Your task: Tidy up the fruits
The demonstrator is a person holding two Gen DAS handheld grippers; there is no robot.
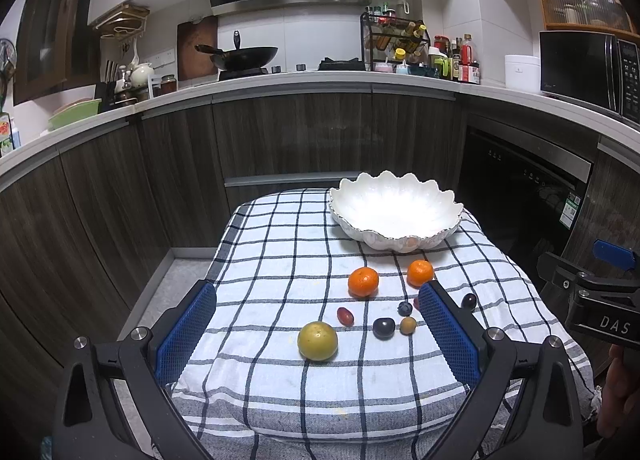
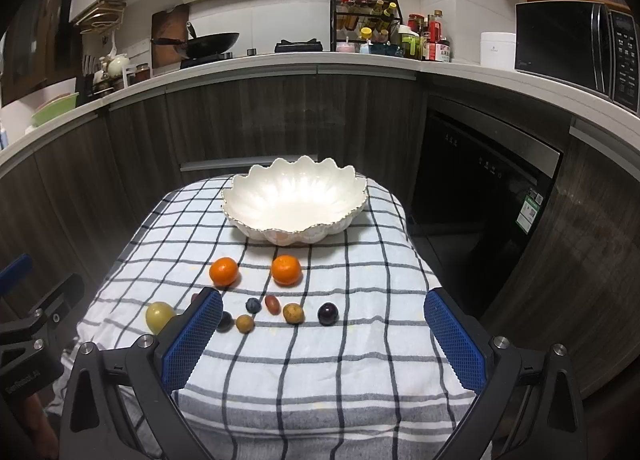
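A white scalloped bowl point(image 1: 396, 211) point(image 2: 294, 199) stands empty at the far end of the checked cloth. In front of it lie two mandarins point(image 1: 363, 281) point(image 2: 286, 270), a yellow-green round fruit point(image 1: 317, 340) point(image 2: 159, 316), a red grape point(image 1: 345, 316) point(image 2: 273, 304), a blueberry point(image 1: 405, 308) point(image 2: 253, 305), dark plums point(image 1: 384, 328) point(image 2: 328, 314) and small brown fruits point(image 1: 408, 325) point(image 2: 293, 313). My left gripper point(image 1: 318, 334) is open, hovering above the near fruits. My right gripper point(image 2: 324, 336) is open and empty above the cloth.
The small table under the checked cloth point(image 1: 280, 260) stands in front of dark wooden kitchen cabinets point(image 1: 280, 139). A dishwasher point(image 2: 480, 187) is at the right. The counter holds a wok point(image 1: 244, 55), a spice rack point(image 1: 394, 39) and a microwave point(image 1: 588, 71).
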